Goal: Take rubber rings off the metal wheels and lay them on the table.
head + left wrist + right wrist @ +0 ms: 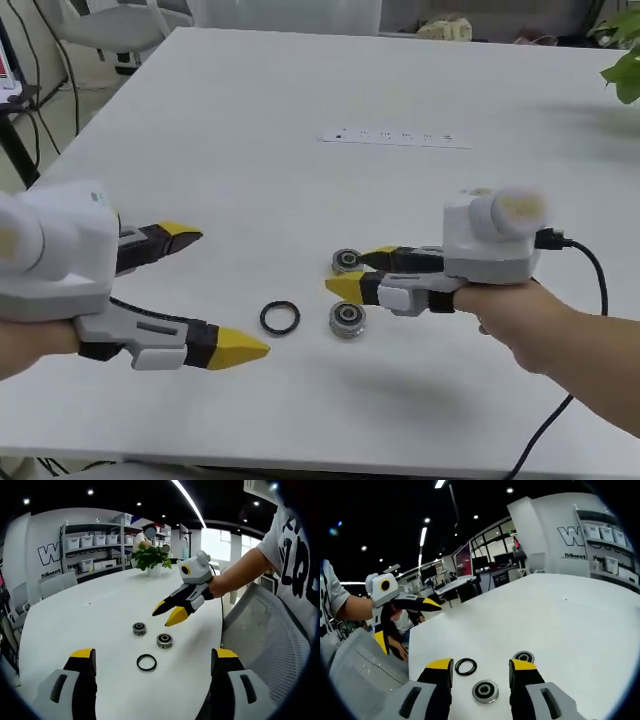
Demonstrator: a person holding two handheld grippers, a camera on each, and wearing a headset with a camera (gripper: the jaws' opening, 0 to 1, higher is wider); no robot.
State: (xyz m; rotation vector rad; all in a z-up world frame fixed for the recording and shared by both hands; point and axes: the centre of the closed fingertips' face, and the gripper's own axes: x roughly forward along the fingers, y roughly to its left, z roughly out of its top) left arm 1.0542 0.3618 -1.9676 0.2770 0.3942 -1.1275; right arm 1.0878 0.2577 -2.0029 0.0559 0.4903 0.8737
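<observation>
The left gripper (pixel 215 292) hovers over the white table (pixel 250 130), its jaws spread wide and holding nothing. The right gripper (pixel 358 270) hangs with jaws apart, between the nearer wheel (pixel 346 319) and the farther wheel (pixel 347 261). One rubber ring (pixel 280 318) lies flat on the table, near the nearer wheel.

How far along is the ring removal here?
One rubber ring lies loose on the table. Nothing in hand: left tool and right tool are open, empty. The near wheel, by the right tool, seems still ringed; the far wheel is unclear.
</observation>
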